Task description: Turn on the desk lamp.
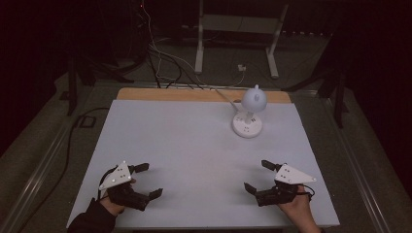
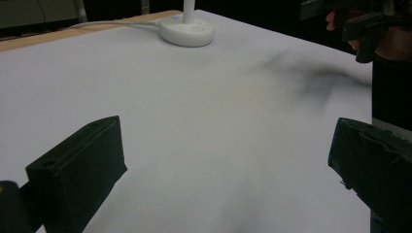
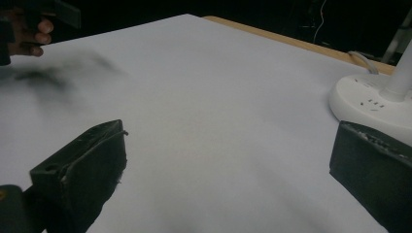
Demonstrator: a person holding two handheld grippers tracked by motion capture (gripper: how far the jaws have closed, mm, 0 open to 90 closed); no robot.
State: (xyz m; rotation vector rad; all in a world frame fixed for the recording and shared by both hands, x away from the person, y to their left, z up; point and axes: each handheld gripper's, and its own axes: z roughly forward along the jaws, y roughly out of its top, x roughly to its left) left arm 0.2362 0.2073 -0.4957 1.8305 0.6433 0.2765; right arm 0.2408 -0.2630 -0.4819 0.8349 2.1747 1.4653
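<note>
Two grippers sit low over a big white table top point(image 1: 194, 145), one in each hand. At the near left, the left gripper point(image 1: 148, 180) has its two black jaws spread wide apart, and nothing is between them. At the near right, the right gripper point(image 1: 256, 175) also has its jaws wide apart with nothing in them. Each one has a grey three-cornered plate on top, and the two grippers are well apart from each other. A small white desk lamp point(image 1: 248, 112) stands toward the far right of the table. It has a round flat base and a round head on a short stalk. Its white cord point(image 1: 226, 97) runs off the far edge, where a strip of brown wood point(image 1: 194, 94) shows. In the left gripper view, the lamp's base point(image 2: 186, 31) is far ahead. In the right gripper view, the base point(image 3: 369, 104) is just beyond the right-hand jaw. Dark floor with loose wires point(image 1: 160, 53) lies behind the table.
</note>
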